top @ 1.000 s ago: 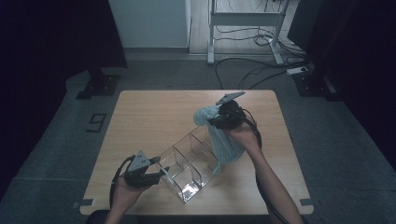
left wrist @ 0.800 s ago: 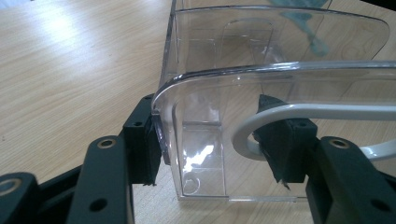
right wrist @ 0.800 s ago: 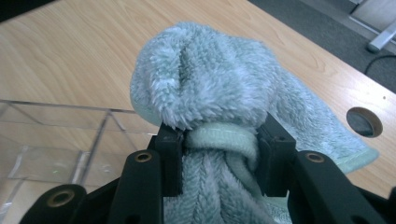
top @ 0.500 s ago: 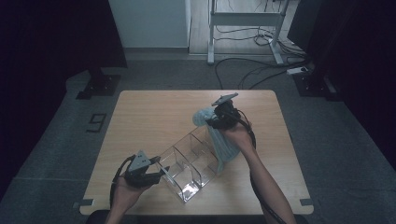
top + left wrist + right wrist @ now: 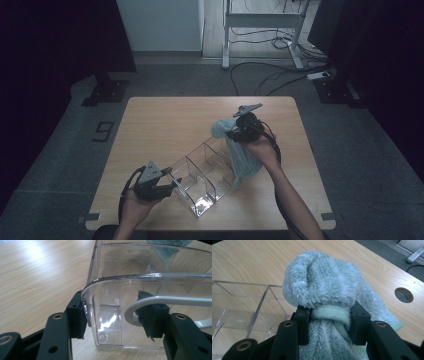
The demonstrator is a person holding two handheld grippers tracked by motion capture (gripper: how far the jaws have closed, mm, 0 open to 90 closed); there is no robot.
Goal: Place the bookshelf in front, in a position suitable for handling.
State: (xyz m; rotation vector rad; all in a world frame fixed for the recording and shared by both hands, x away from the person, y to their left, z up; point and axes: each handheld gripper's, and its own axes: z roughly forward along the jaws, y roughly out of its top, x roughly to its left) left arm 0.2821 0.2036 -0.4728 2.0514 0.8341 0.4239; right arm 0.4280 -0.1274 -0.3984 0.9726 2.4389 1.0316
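Note:
A clear plastic organizer [image 5: 205, 170] with several compartments lies slantwise on the wooden table [image 5: 165, 120]. My left gripper [image 5: 170, 186] is at its near left end. In the left gripper view the left gripper [image 5: 115, 315] is shut on the organizer's [image 5: 120, 287] end wall, one pad outside the rounded corner and one inside. A white cable loop [image 5: 132, 307] crosses the inner pad. My right gripper [image 5: 231, 132] holds a fluffy pale blue towel [image 5: 242, 162] over the organizer's far end. In the right gripper view the right gripper [image 5: 329, 315] is shut on the bunched towel [image 5: 322, 287], which bulges above the pads and hangs below.
A round cable hole [image 5: 403, 295] is cut in the tabletop to the right of the towel. Beyond the table's far edge stand a metal desk frame [image 5: 260, 30] and loose cables [image 5: 280, 75] on the grey floor. Bare wood lies left of the organizer.
The right gripper and the towel have shifted only slightly over the organizer's far end. The left gripper keeps its place on the near end.

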